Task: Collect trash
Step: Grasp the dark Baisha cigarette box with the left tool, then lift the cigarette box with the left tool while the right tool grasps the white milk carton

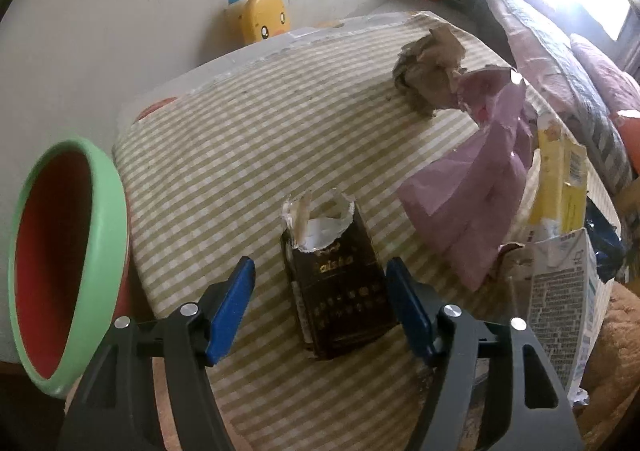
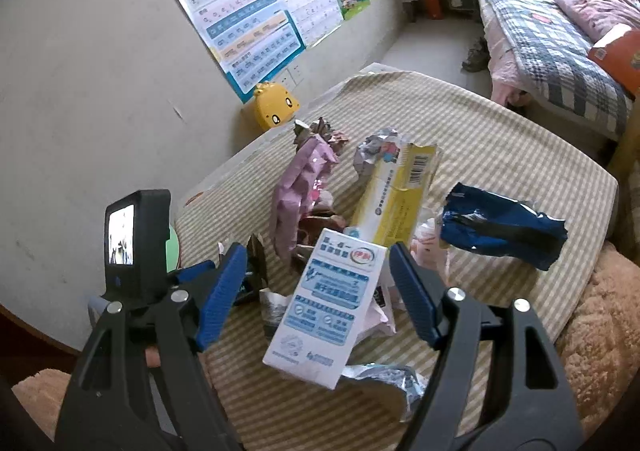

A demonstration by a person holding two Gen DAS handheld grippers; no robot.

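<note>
Trash lay spread over the checked tabletop point(image 1: 248, 155). My left gripper point(image 1: 320, 307) had its fingers apart, straddling a torn dark brown carton point(image 1: 340, 299) that lay flat between them; the pad on the 3 o'clock side sat just beside the carton's edge, whether touching I could not tell, and the other pad was clear of it. I judged the carton was lined up lengthwise with the fingers so they could close across its narrow sides. My right gripper point(image 2: 318, 291) also had fingers apart, either side of a white-and-blue milk carton point(image 2: 328, 307) resting tilted on crumpled foil point(image 2: 384, 379), neither pad pressing it.

Toward 12 o'clock from that carton: a yellow box point(image 2: 396, 199) and pink wrapper point(image 2: 300, 191); at 2 o'clock a blue wrapper point(image 2: 504, 227). A brown paper ball point(image 1: 428, 71) sat at 1 o'clock in the left view.

Container: green-rimmed red bin point(image 1: 68, 259) at 9 o'clock off the tabletop edge, mouth facing the camera, what showed of its inside looked empty. Probably placed there for short drops.
</note>
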